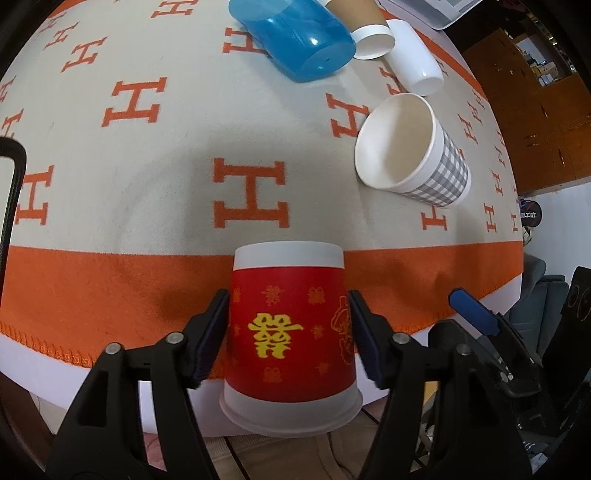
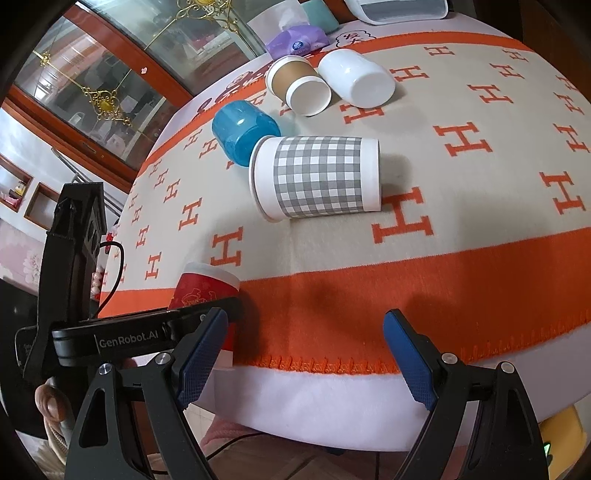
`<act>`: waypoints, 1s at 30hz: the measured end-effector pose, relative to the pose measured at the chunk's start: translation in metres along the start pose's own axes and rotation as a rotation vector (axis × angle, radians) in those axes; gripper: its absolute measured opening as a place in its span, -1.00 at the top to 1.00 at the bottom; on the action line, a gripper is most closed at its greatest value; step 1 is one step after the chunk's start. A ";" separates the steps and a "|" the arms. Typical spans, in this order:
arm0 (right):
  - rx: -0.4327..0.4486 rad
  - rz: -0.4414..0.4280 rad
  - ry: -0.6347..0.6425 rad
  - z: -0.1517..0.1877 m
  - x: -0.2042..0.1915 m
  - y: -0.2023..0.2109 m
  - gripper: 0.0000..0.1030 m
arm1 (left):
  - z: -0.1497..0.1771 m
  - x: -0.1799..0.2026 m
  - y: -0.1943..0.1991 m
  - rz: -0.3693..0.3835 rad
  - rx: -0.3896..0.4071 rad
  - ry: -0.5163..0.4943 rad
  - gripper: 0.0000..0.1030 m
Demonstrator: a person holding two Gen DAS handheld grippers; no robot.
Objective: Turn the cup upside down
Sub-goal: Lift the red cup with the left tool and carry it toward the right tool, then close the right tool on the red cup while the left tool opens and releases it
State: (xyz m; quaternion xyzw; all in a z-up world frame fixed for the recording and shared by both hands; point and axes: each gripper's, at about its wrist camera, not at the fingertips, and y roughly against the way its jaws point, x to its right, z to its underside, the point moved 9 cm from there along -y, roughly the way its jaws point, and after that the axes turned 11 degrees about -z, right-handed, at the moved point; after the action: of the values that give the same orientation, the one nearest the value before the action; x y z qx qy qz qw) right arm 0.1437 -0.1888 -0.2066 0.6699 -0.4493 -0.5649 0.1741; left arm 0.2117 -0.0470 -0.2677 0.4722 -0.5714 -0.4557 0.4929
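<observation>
My left gripper (image 1: 288, 328) is shut on a red paper cup (image 1: 291, 325) with a yellow character. The cup is upside down, rim nearest the camera, base pointing away, held above the orange border of the cloth. In the right wrist view the same red cup (image 2: 205, 286) shows at the left, clamped in the left gripper. My right gripper (image 2: 306, 350) is open and empty at the table's front edge. A grey checked paper cup (image 1: 413, 147) (image 2: 317, 177) lies on its side on the cloth.
A blue plastic cup (image 1: 295, 37) (image 2: 243, 133), a brown paper cup (image 1: 365, 26) (image 2: 295, 85) and a white cup (image 1: 413, 55) (image 2: 354, 75) lie on their sides at the far end of the H-patterned cloth (image 1: 147, 166). A tissue pack (image 2: 297, 40) lies behind them.
</observation>
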 end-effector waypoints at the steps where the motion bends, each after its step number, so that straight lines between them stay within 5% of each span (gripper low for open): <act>1: 0.001 -0.001 -0.001 0.000 0.000 0.001 -0.70 | -0.001 -0.002 0.000 -0.003 0.002 0.000 -0.43; 3: 0.003 -0.002 -0.001 0.000 0.000 0.002 -0.70 | 0.000 -0.004 0.002 -0.009 0.005 -0.003 -0.55; 18: 0.004 -0.032 0.025 -0.007 -0.020 0.008 -0.70 | -0.001 -0.017 0.056 -0.039 0.097 -0.071 -0.57; 23: -0.022 -0.093 0.028 -0.008 -0.036 0.011 -0.70 | 0.004 -0.037 0.090 -0.080 0.199 -0.057 -0.57; 28: -0.076 -0.173 0.012 -0.008 -0.054 0.004 -0.70 | 0.010 -0.059 0.099 -0.052 0.214 -0.018 -0.55; 30: -0.112 -0.211 -0.004 -0.007 -0.062 -0.002 -0.70 | 0.012 -0.069 0.098 -0.047 0.220 0.001 -0.39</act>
State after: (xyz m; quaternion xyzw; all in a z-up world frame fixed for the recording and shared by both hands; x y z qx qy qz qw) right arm 0.1535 -0.1401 -0.1687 0.7015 -0.3443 -0.6057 0.1497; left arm 0.1955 0.0357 -0.1810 0.5367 -0.6066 -0.4014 0.4277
